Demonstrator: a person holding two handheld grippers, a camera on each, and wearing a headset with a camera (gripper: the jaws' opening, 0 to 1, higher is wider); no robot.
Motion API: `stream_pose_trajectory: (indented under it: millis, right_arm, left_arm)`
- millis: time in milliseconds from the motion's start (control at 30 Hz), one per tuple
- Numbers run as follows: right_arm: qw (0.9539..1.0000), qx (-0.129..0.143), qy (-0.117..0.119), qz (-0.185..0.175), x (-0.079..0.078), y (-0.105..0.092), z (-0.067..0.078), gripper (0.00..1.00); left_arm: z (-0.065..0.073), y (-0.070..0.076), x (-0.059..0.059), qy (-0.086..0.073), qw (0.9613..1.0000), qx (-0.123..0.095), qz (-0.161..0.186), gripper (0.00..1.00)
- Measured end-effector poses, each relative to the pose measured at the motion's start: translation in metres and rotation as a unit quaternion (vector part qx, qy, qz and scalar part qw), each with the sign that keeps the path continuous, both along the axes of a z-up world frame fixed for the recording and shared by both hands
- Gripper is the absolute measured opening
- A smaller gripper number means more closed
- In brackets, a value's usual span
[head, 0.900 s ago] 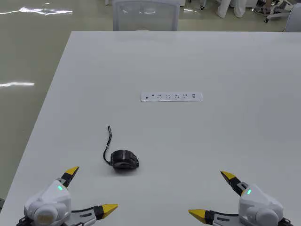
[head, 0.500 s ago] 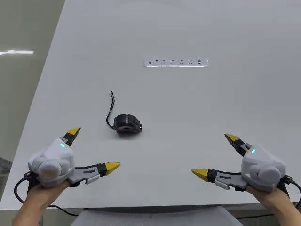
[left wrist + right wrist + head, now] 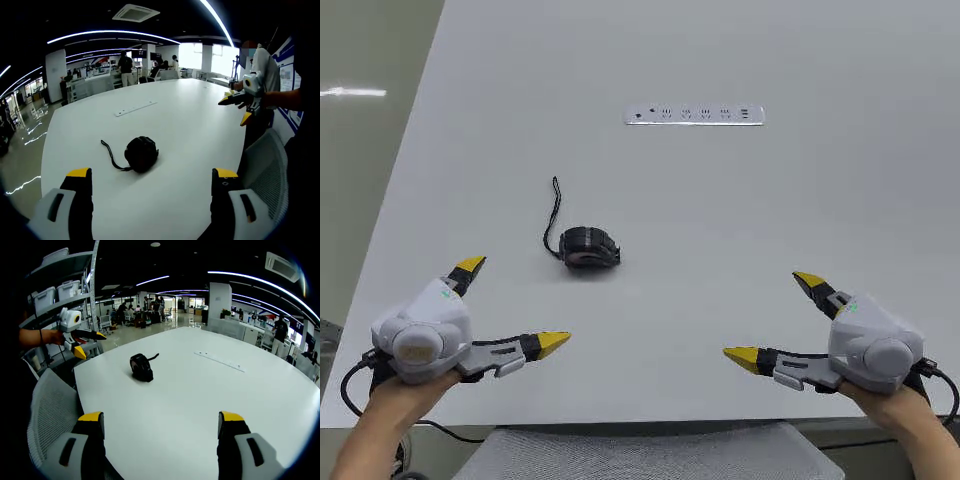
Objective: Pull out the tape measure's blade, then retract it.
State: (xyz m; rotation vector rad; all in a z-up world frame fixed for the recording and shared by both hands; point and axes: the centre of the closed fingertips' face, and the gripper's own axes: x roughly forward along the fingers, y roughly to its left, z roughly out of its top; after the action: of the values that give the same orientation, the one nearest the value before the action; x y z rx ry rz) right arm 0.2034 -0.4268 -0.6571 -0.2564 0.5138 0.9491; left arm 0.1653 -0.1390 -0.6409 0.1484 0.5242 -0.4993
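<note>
A small tape measure (image 3: 588, 247) lay on the white table (image 3: 740, 220), toward the left half and nearer the person's edge than the far one. Its case was black and compact, rounded like a fat puck, with a slightly greyer patch along the side that faced the person. A thin black wrist cord (image 3: 553, 208) was fixed at the case's left end and trailed away from the person in a narrow loop, flat on the tabletop.

Both grippers were held low over the near edge, neither touching the tape measure. The left gripper (image 3: 512, 303) sat just short of the case and a little to its left, its yellow-tipped jaws spread wide with nothing between them. The right gripper (image 3: 774, 316) was well apart from the case on the other side, its jaws spread just as wide and likewise bare.

Farther across the table, well beyond the tape measure, a white power strip (image 3: 694, 115) lay set into the surface. A grey mesh chair back (image 3: 620, 455) showed below the table's near edge, between the person's hands.
</note>
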Motion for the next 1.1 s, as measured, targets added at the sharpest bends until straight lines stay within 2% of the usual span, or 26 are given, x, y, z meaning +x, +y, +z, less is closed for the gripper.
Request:
stream_pose_trajectory:
  millis: [500,1100]
  right_arm:
    - [1.0000,-0.001,0.003,0.007,0.002,0.002,-0.001,0.95]
    - [0.9996,-0.007,0.007,0.025,0.011,0.005,-0.004,0.94]
  left_arm:
    - [-0.004,0.005,0.005,0.001,1.0000,0.008,0.000,0.97]
    - [-0.011,0.007,0.022,0.009,0.9994,0.026,-0.022,0.94]
